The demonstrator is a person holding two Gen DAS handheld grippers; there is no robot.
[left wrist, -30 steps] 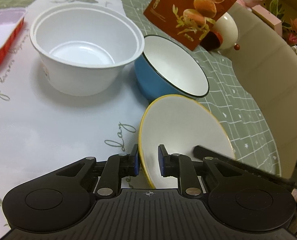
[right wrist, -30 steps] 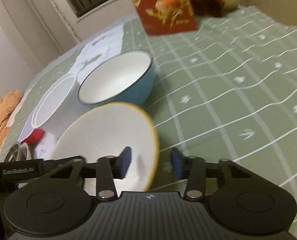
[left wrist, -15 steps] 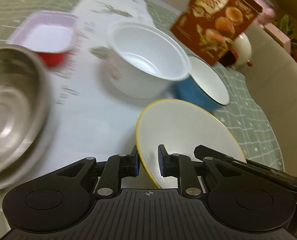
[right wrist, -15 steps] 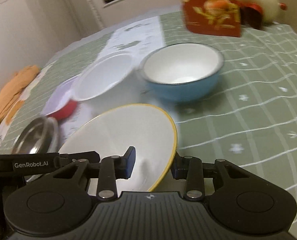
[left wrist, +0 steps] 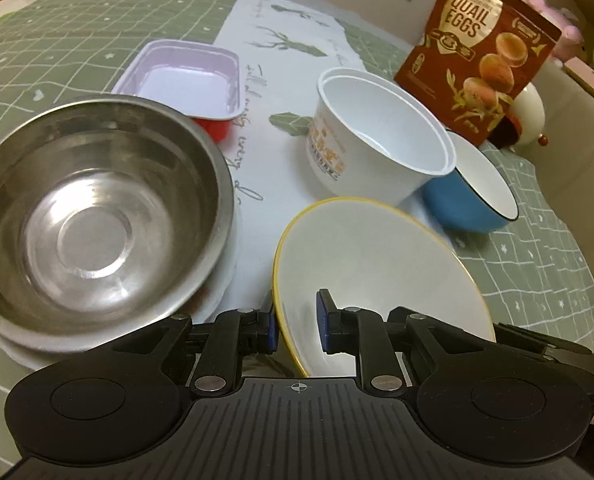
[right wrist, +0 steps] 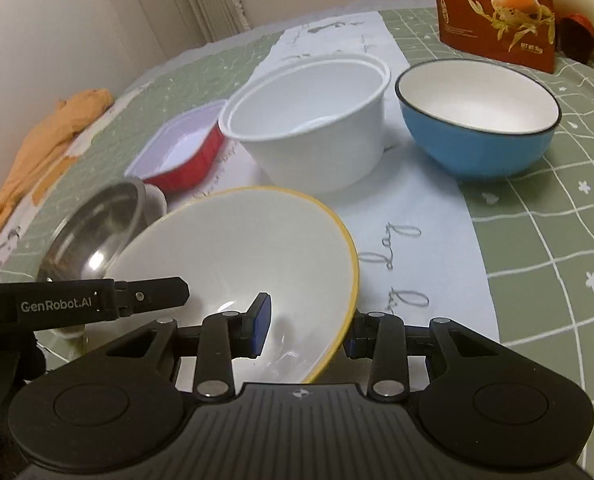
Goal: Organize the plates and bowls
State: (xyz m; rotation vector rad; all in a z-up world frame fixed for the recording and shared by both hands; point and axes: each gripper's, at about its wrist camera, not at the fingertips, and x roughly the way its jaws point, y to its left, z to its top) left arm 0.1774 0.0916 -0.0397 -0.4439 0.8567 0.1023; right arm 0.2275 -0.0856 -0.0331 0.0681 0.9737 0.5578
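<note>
I hold the yellow-rimmed bowl [left wrist: 369, 264] by opposite rim edges.
Left gripper [left wrist: 295, 327] and right gripper [right wrist: 307, 328] both clench its rim; the steel bowl [left wrist: 93, 208] sits just beside, with bare cloth toward the blue bowl [right wrist: 479, 120].

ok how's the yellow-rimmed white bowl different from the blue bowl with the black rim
The yellow-rimmed white bowl is wide, shallow and tilted, clamped at its rim by the left gripper and right gripper. The blue bowl with the black rim is deeper, sits upright on the table and is untouched. Both are white inside and empty.

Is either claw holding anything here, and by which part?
Both hold the yellow-rimmed bowl by its rim: the left claw on its left edge, the right claw on its right edge.
</note>
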